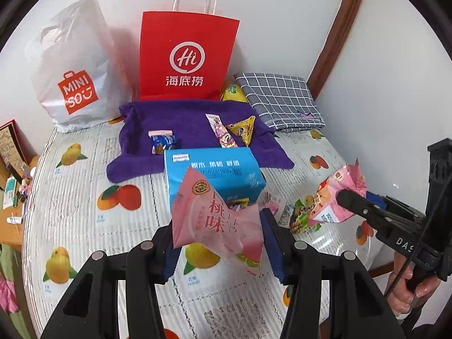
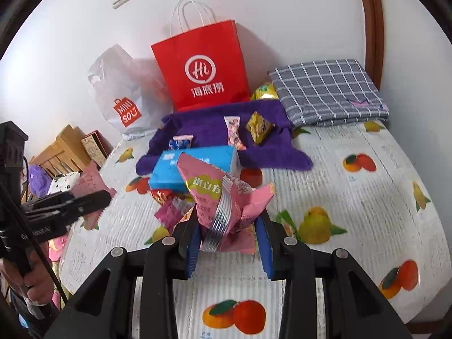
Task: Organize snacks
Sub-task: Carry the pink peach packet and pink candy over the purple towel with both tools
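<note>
- Snacks lie spread over a counter (image 1: 84, 197) covered with a fruit-print cloth; several sit on a purple towel (image 1: 183, 118) at the back: a blue candy (image 1: 162, 142), a long pink stick pack (image 1: 221, 132) and a yellow triangular packet (image 1: 244, 128).
- Left tool (image 1: 223, 243) is clenched on a pale pink peach-flavour packet (image 1: 217, 220), held above the counter in front of the blue tissue box (image 1: 212, 172).
- Right tool (image 2: 226, 243) grips a crumpled pink snack bag (image 2: 223, 197) with a green label, lifted just in front of the same box.
- More small packets (image 2: 169, 212) lie on the counter just below the right tool, by the box.
- Behind the towel stand a red paper bag (image 1: 188, 56) and a white plastic Miniso bag (image 1: 76, 67), both against the wall.
- A folded grey checked cloth (image 1: 282, 101) rests at the back right, with a yellow packet (image 1: 233, 93) between it and the red bag.
</note>
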